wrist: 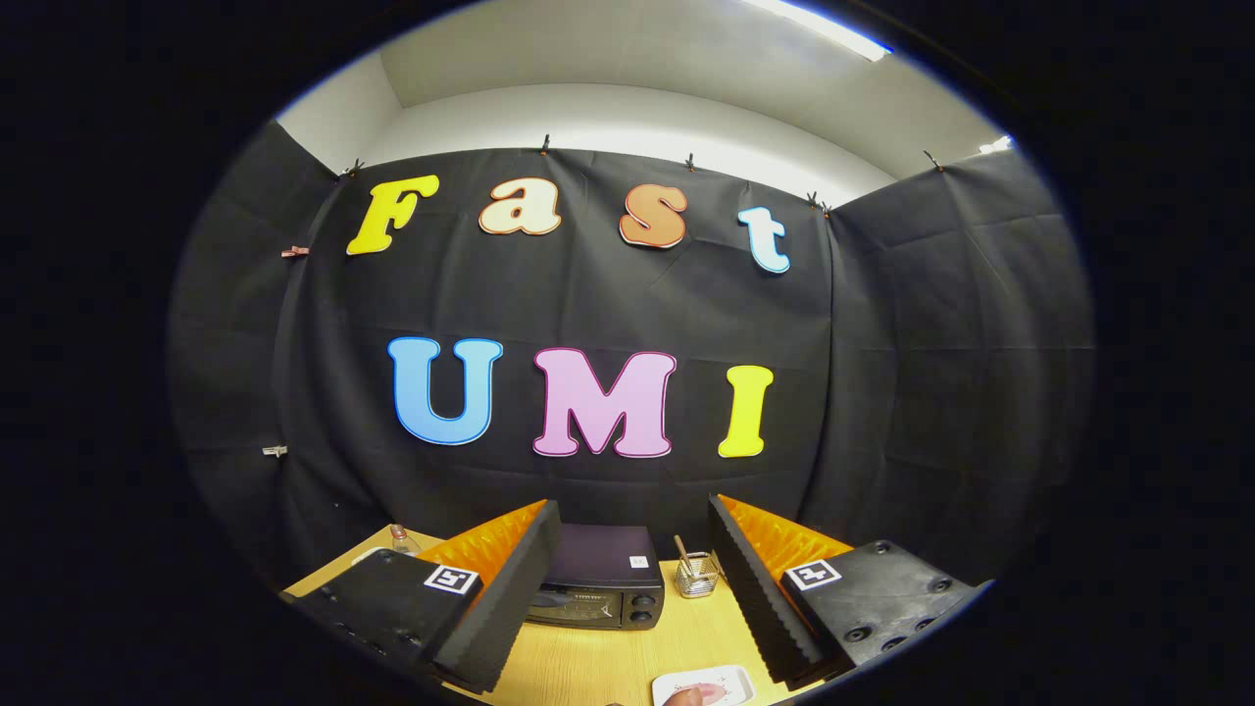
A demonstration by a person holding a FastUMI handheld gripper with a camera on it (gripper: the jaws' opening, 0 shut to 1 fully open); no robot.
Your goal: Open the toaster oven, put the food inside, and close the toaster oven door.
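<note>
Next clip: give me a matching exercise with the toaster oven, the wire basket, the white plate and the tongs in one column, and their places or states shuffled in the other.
Column 1:
1. toaster oven
2. wire basket
3. white plate
4. tongs

Column 2:
A. open, holding nothing
B. nearest the camera, on the wooden table, food on it
C. just right of the oven
D. beyond the fingers, door shut

Pairs: 1-D, 2-C, 3-B, 4-A

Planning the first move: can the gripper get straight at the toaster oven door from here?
Probably yes. The gripper is open, and the toaster oven sits beyond its fingers on the wooden table, door shut, with bare tabletop between. The wire basket stands beside it, not in the way.
</note>
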